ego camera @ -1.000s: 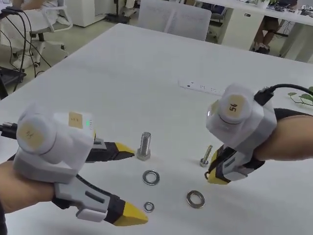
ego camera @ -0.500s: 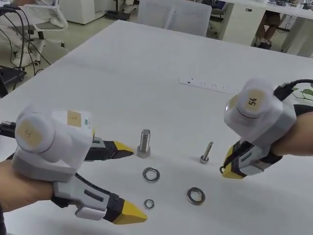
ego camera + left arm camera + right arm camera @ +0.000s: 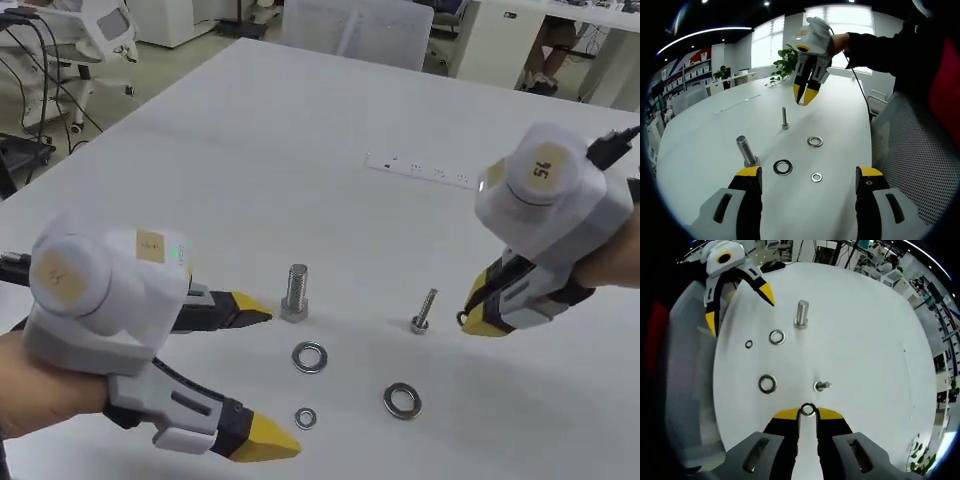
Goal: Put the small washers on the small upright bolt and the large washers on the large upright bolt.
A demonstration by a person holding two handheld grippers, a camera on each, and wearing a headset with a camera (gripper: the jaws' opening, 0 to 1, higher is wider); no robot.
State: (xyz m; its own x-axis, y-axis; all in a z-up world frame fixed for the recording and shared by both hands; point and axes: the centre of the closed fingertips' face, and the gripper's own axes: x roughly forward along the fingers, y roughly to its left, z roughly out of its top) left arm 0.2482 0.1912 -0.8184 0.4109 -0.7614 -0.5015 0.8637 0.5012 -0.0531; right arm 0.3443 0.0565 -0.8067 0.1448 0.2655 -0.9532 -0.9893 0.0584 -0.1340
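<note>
Small bolt point(image 3: 424, 312) upright on the table point(image 3: 300, 150), large bolt point(image 3: 296, 292) upright well apart at its 9 o'clock, neither has a washer on it. My right gripper point(image 3: 472, 322) sits just beside the small bolt at its 3 o'clock, off the table surface, jaws nearly closed and pinching one small washer point(image 3: 807, 410) edge-on at the yellow tips; in the right gripper view that washer is just below the small bolt point(image 3: 822, 386), not touching it. Three washers lie flat on the table: near large washer point(image 3: 308, 357) at 6 o'clock of the large bolt, close to it; far large washer point(image 3: 402, 401) at about 6-7 o'clock of the small bolt; loose small washer point(image 3: 306, 418) at 6 o'clock of the near large washer. My left gripper point(image 3: 272, 380) is at 8 o'clock of the large bolt, jaws spread wide, holding nothing; upper tip points at the large bolt's base, lower tip is just beside the loose small washer. In the left gripper view the near large washer point(image 3: 783, 167) and loose small washer point(image 3: 816, 177) sit between the open jaws. Power strip point(image 3: 420, 172) lies at 12 o'clock of the small bolt, well apart.
</note>
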